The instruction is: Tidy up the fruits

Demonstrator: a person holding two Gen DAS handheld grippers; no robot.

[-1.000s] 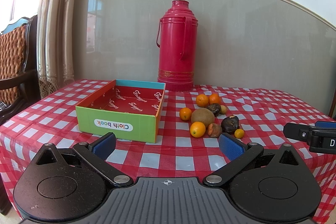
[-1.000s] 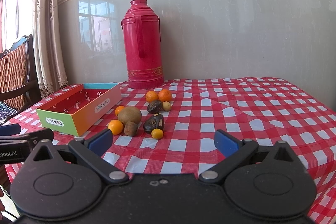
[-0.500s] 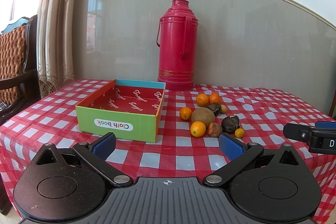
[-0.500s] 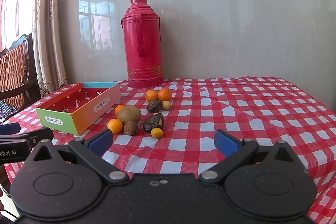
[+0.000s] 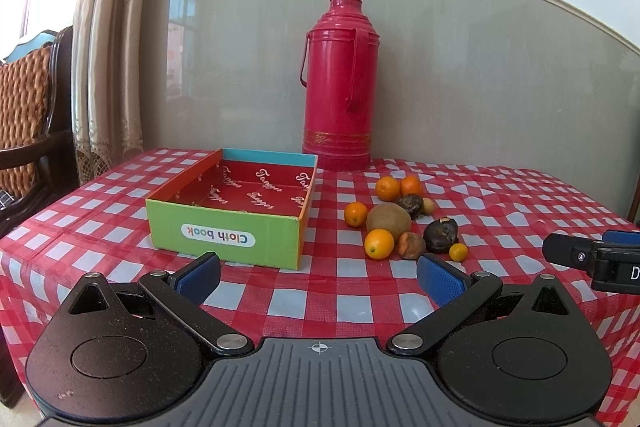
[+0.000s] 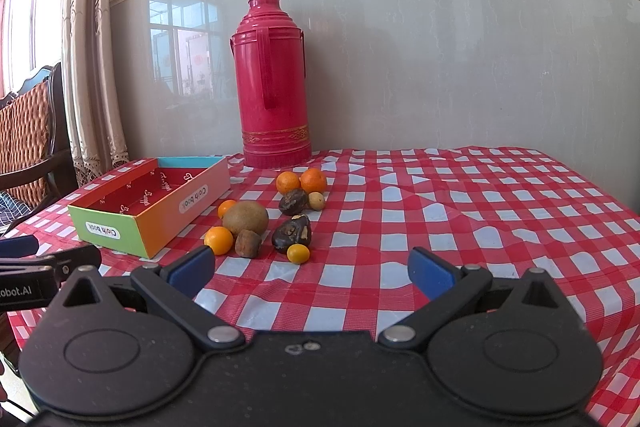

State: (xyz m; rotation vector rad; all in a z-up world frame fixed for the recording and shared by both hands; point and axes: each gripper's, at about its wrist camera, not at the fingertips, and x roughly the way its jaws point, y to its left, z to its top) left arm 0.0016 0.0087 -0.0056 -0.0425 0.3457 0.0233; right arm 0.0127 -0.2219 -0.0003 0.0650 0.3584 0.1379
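Fruits in a pile beside the box.
Both the left gripper [image 5: 319, 273] and right gripper [image 6: 311, 269] hold their fingers wide apart, holding nothing. The fruits [image 6: 262, 217] lie on the checkered tablecloth [image 6: 460, 211] ahead, just right of the cardboard box [image 5: 232, 211].

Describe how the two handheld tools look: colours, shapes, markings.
Both are matte black plastic. The left tool has two round pivot housings, silver rivets, angled link arms, blue textured pads and a ribbed centre plate with a crosshair mark. The right tool matches but has a smooth centre.

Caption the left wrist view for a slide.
Open left gripper faces an empty box and loose fruit pile on checkered table.
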